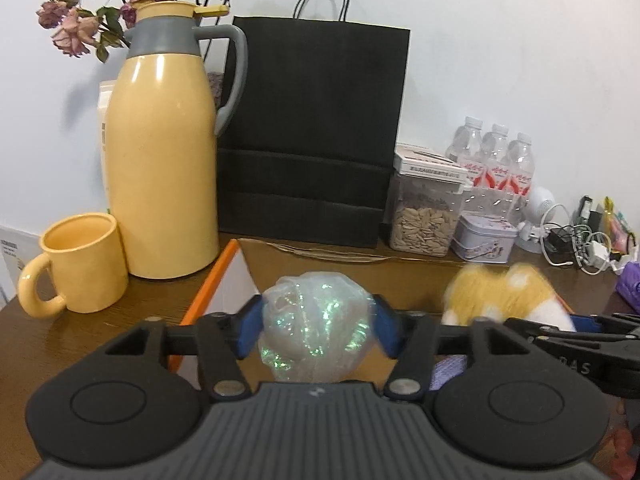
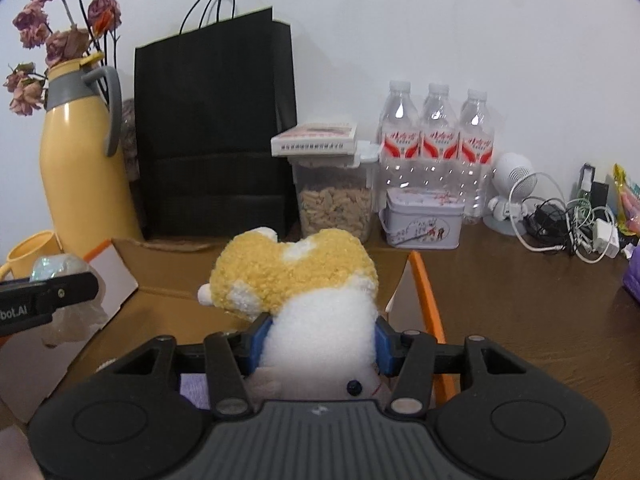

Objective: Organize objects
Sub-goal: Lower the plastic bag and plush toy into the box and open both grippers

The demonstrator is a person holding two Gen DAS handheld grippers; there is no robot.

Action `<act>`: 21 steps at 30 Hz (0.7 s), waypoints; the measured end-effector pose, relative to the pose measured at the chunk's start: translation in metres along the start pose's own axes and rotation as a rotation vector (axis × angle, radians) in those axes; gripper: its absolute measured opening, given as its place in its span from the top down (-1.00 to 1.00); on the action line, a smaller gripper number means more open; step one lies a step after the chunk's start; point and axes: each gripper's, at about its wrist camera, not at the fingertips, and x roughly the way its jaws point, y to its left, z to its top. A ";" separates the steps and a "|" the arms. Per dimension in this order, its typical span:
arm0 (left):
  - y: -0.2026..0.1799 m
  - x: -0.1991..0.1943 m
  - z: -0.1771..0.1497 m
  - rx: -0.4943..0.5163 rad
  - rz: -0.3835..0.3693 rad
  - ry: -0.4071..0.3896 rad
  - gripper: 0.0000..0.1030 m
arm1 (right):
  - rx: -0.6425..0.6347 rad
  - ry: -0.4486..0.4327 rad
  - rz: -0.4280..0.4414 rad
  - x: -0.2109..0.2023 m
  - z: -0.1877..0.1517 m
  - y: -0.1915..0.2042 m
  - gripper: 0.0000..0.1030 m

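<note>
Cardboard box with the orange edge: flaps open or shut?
Open. The cardboard box with orange-edged flaps has its flaps spread outward, the brown inside showing beneath the yellow-and-white plush toy.

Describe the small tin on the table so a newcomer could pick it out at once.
Start at the tall black paper bag against the wall. To its right stands a clear container of seeds, then three water bottles. The tin sits in front of those bottles: low, pale lilac, rectangular, lidded, with a drawing on its side.
</note>
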 end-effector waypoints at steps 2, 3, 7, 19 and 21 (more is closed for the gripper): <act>0.000 -0.002 -0.001 0.006 0.005 -0.012 -0.76 | -0.008 -0.007 -0.009 -0.003 0.000 0.002 -0.33; -0.001 -0.004 -0.002 0.009 0.009 -0.020 -0.85 | -0.013 -0.011 -0.014 -0.005 0.000 0.003 -0.48; -0.002 -0.008 -0.001 0.003 0.021 -0.049 -1.00 | -0.018 -0.013 -0.009 -0.009 0.003 0.004 -0.94; 0.001 -0.012 0.001 -0.014 0.020 -0.046 -1.00 | -0.019 -0.018 0.003 -0.015 0.004 0.006 -1.00; 0.002 -0.017 0.003 -0.019 0.015 -0.057 -1.00 | -0.021 -0.027 0.005 -0.021 0.005 0.008 -1.00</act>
